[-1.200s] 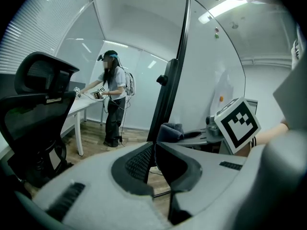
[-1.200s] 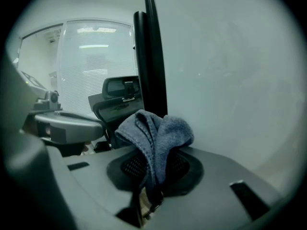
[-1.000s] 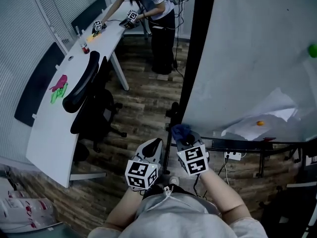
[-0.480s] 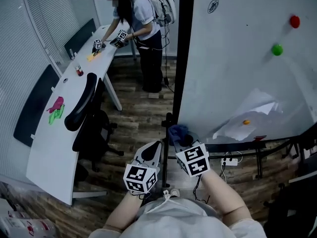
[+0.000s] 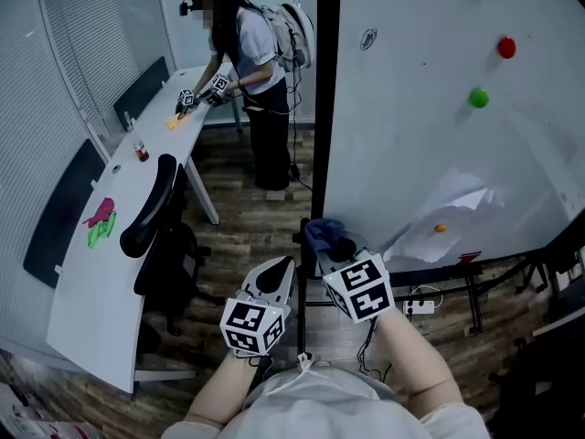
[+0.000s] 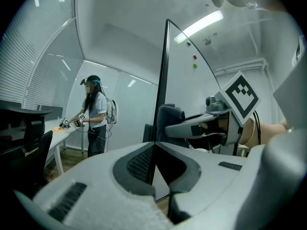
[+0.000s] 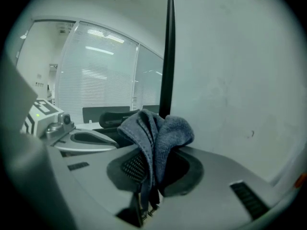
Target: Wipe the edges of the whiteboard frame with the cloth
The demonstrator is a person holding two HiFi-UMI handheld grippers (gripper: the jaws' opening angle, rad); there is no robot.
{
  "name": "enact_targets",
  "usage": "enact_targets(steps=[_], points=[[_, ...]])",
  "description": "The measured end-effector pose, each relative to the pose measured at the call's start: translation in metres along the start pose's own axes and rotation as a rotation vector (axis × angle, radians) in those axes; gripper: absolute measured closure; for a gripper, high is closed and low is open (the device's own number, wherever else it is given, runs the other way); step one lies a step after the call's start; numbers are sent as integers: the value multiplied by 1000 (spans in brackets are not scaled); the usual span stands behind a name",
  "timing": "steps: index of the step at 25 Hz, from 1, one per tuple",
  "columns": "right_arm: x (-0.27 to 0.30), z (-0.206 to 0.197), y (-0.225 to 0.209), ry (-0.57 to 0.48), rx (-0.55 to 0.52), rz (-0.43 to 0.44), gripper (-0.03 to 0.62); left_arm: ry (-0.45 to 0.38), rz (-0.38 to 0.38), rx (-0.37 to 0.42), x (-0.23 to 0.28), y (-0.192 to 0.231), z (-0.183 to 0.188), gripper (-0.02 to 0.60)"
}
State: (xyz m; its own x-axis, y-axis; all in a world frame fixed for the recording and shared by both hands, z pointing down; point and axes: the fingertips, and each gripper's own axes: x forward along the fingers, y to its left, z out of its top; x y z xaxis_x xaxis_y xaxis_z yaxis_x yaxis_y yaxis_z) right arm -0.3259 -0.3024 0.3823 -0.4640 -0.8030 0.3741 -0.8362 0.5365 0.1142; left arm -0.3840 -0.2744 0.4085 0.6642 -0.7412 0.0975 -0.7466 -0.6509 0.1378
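Note:
The whiteboard [image 5: 430, 108] stands at the right, its black frame edge [image 5: 325, 90] running up the view's middle. My right gripper [image 5: 329, 256] is shut on a blue-grey cloth [image 5: 322, 234] low beside that edge, close to the board's bottom left corner. In the right gripper view the cloth [image 7: 156, 133] bunches up out of the shut jaws, with the frame [image 7: 168, 51] rising just behind it. My left gripper [image 5: 279, 274] hangs next to the right one, left of the frame. Its jaws [image 6: 153, 164] are shut with nothing between them.
A sheet of paper [image 5: 448, 213] hangs low on the board, with red [image 5: 505, 48] and green [image 5: 478, 98] magnets above. A long white desk [image 5: 110, 245] and a black office chair [image 5: 155, 208] stand at the left. A person [image 5: 247, 53] works at the desk's far end. Cables [image 5: 416, 307] lie under the board.
The head view has tilted upward, so more of the board and its magnets shows. Both grippers stay side by side at the frame's lower end, still holding the cloth.

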Motion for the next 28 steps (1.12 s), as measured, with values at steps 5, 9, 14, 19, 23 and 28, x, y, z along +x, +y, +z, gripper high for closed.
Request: enact_targets(steps=[5, 9, 14, 19, 23, 28], points=[[-12, 32, -3, -37, -59, -5, 525, -45, -62, -12, 3, -11, 27, 563], [-21, 57, -6, -64, -95, -10, 525, -85, -107, -80, 2, -14, 48, 563], [-32, 87, -11, -125, -106, -27, 525, -84, -59, 17, 2, -9, 63, 563], [-42, 116, -11, -186, -117, -53, 525, -90, 12, 126, -1, -6, 75, 563], [-53, 147, -14, -244, -136, -64, 525, -116, -12, 114, 2, -12, 93, 563], [-66, 182, -21, -319, -112, -59, 523, -164, -25, 133, 4, -16, 127, 563]])
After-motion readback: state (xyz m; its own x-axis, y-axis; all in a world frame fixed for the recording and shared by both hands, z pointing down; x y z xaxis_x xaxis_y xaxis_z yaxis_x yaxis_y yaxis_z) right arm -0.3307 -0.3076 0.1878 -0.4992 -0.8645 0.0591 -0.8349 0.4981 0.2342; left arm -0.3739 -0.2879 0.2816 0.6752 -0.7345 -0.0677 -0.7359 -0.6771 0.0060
